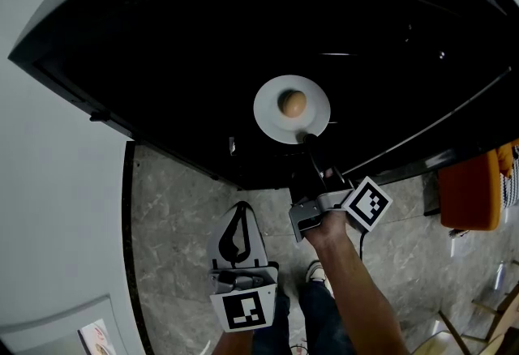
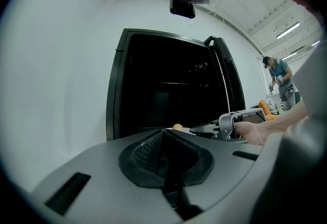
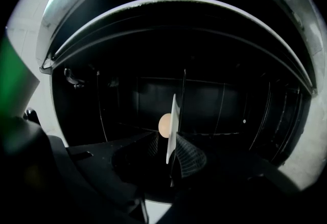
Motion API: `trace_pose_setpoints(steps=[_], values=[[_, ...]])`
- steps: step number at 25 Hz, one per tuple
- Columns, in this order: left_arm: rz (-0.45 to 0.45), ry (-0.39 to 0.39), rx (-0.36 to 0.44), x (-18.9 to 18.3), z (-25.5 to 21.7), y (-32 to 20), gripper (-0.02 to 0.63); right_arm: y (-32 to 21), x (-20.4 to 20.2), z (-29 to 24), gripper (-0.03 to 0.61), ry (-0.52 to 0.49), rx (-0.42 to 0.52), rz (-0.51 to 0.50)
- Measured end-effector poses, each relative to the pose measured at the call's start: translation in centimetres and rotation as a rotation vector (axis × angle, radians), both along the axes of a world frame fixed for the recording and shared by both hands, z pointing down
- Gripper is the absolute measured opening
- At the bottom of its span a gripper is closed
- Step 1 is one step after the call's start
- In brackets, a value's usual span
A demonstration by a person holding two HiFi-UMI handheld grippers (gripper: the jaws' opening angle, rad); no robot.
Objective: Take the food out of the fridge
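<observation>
**Desk:** Where is the food sitting, and what is carrying it?

**Photographer:** The food, one round, tan piece, is lying at the middle of a white plate. The plate is showing against the dark mouth of the open fridge. I cannot tell whether it is resting on a shelf or hanging clear of one.

**Desk:** Who is holding it?

**Photographer:** The right gripper is pinching the plate's near rim between its fingers. Its own view is showing the plate edge-on in that grip, with the food just beyond. The left gripper is hanging low over the stone floor, well apart from the plate. Its fingers are pressed together on nothing.

**Desk:** How far along is the job looking?

**Photographer:** I am judging it partway done. The plate is gripped, but it is not yet clear of the fridge or set down. No surface to take it is showing in any view.

**Desk:** Is anything else waiting inside?

**Photographer:** The interior is reading almost black. Bare wire shelves are showing, and no other food or container that I can make out.
</observation>
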State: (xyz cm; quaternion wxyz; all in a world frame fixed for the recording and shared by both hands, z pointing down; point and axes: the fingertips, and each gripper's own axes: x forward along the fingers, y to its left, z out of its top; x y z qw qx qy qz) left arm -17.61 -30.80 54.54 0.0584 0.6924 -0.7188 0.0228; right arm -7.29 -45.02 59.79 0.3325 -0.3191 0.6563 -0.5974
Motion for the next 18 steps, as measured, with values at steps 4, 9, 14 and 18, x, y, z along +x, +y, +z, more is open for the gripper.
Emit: trace_pose_setpoints(steps=[4,9,14,18], values=[[-0.002,0.001,0.002,-0.03,-0.12,-0.14,0.014,-0.63,-0.47,-0.13,0.103,-0.008,-0.003,0.001],[-0.006,0.002,0.002,-0.21,-0.2,-0.38,0.014,-1.06,-0.75,0.11,0.101,-0.008,-0.022,0.006],[-0.003,0.0,0.002,-0.16,-0.27,-0.48,0.014,-1.15,-0.84,0.41,0.09,-0.015,-0.041,0.011],[-0.003,0.002,0.001,-0.1,-0.26,-0.55,0.014,-1.16,-0.84,0.72,0.055,-0.018,-0.06,0.017]])
